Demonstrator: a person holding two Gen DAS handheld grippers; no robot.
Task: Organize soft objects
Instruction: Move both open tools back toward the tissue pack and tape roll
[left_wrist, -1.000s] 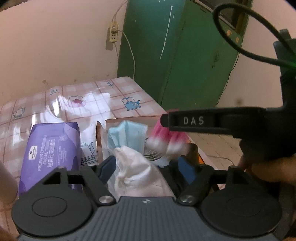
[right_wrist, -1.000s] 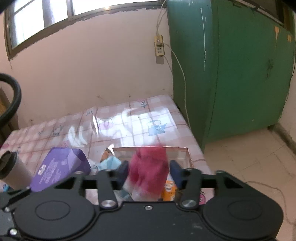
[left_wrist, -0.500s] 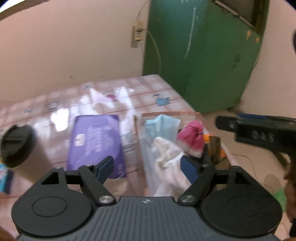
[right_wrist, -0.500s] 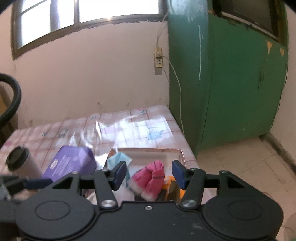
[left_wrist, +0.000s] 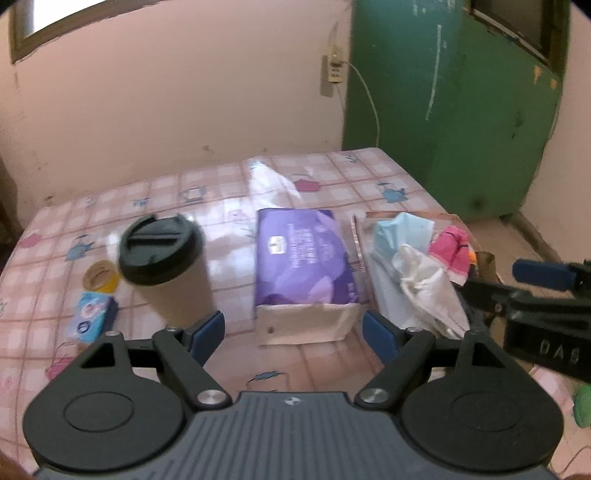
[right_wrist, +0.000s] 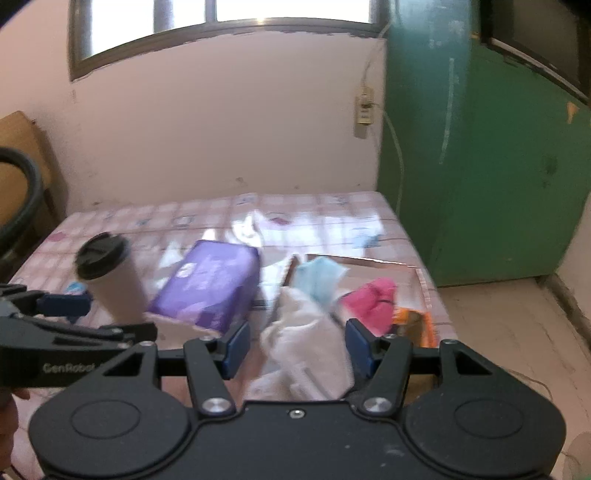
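- Softness is the main handling trait here: the purple tissue pack should be light and squashy, its plastic wrap likely slick, so I would pinch it across the short sides, near the middle, with a wide grip.
- Pack looks like a purple film-wrapped block with white print on top and a pale end facing the camera; it lies flat on the checked tablecloth, just left of the shallow box.
- White cloth, blue face mask and pink sock are limp and light; they lie heaped in the box.
- Left gripper is released and empty, above the table near the pack's pale end; its jaws have just been opening.
- Right gripper is released, nothing pinched, above the white cloth.
- Lidded paper cup stands left of the pack.
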